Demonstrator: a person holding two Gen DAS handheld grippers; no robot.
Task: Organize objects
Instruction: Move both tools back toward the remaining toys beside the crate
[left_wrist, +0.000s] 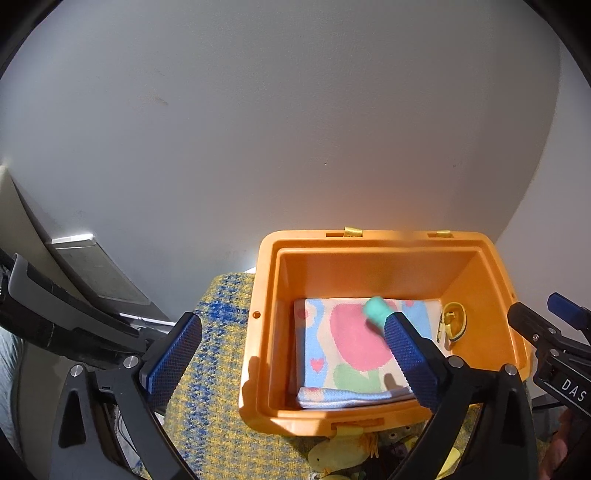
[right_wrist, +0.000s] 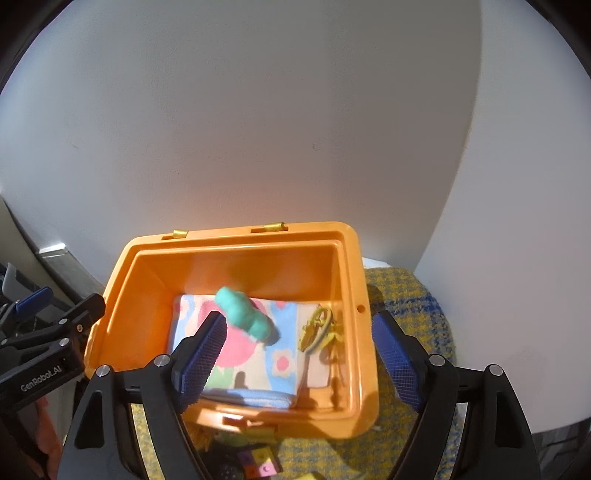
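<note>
The teal roll (right_wrist: 243, 314) above the folded cloth (right_wrist: 255, 354) in the orange bin (right_wrist: 236, 254) is motion-blurred; contact with the cloth cannot be determined. In the left wrist view, a gripper finger (left_wrist: 410, 358) covers the lower part of the roll. The yellow item (right_wrist: 317, 328) beside the cloth, against the bin's wall, is too small to identify. Toys (left_wrist: 343, 454) in front of the bin are cut off by the bottom edge. The bin's near left corner is hidden behind a finger in the right wrist view
</note>
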